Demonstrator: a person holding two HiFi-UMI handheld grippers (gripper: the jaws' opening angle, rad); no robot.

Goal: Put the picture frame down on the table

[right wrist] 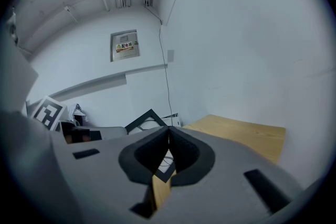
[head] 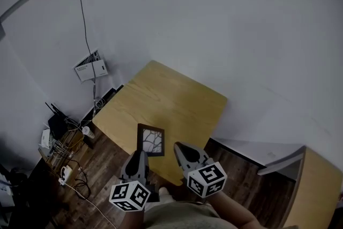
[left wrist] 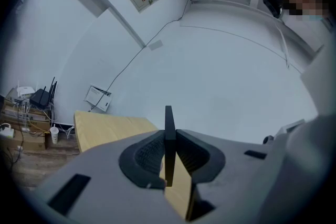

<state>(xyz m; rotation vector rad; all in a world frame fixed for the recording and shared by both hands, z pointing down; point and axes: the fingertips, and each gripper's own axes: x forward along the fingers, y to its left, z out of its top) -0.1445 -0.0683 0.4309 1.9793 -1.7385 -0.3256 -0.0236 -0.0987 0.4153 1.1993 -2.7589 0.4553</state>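
Note:
The picture frame (head: 150, 140) is dark, with a branching line drawing. It is held upright over the near corner of the light wooden table (head: 171, 99). My left gripper (head: 140, 154) is shut on its lower left edge. In the left gripper view the frame (left wrist: 169, 128) shows edge-on, pinched between the two jaw pads. My right gripper (head: 178, 146) hovers just right of the frame, shut, with its jaws meeting on nothing. In the right gripper view (right wrist: 168, 131) a corner of the frame (right wrist: 148, 117) rises behind the jaws, and the table (right wrist: 247, 134) lies to the right.
Left of the table a low shelf (head: 59, 137) holds a router, cables and a white cup (left wrist: 54, 134). A white box (head: 90, 67) hangs on the wall under a cable. Another wooden top (head: 316, 185) stands at far right. The floor (head: 102, 169) is dark wood.

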